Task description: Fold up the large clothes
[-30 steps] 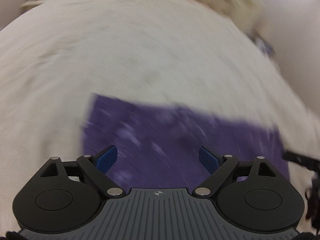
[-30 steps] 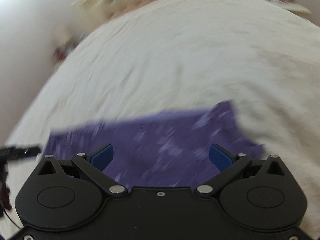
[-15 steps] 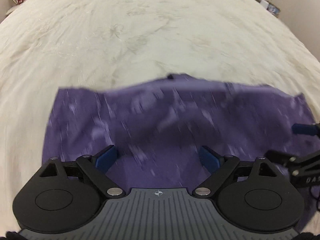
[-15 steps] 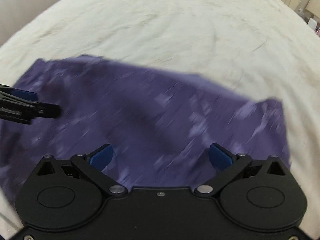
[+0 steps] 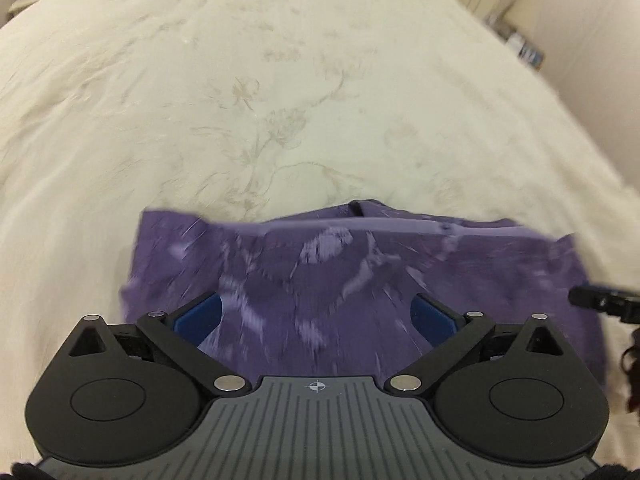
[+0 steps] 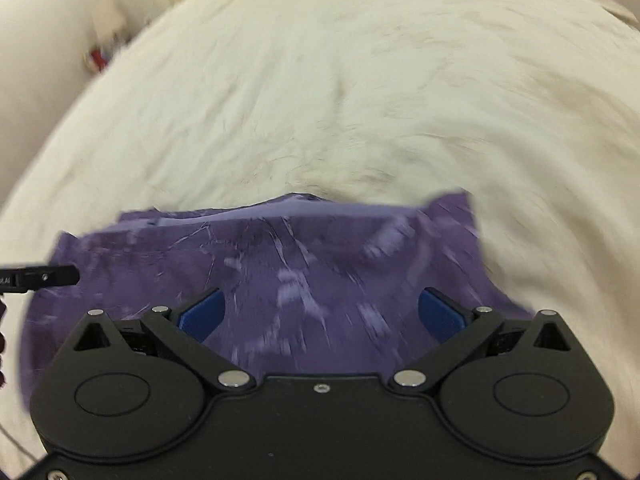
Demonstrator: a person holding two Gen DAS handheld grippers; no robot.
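A purple patterned garment [image 5: 360, 272] lies folded flat on the cream bed cover, low in both wrist views; it also shows in the right wrist view [image 6: 304, 264]. My left gripper [image 5: 316, 316] is open and empty above its near part. My right gripper [image 6: 322, 312] is open and empty above the same garment. A fingertip of the right gripper shows at the right edge of the left wrist view [image 5: 592, 298], and a left fingertip at the left edge of the right wrist view [image 6: 44, 276].
The cream embroidered bed cover [image 5: 280, 100] fills the far view. Walls and small clutter stand beyond the bed at the far right [image 5: 528, 52] and far left [image 6: 96, 56].
Both grippers have stayed open. The views have pulled back and tilted up, so the garment now sits lower and smaller than half a second ago.
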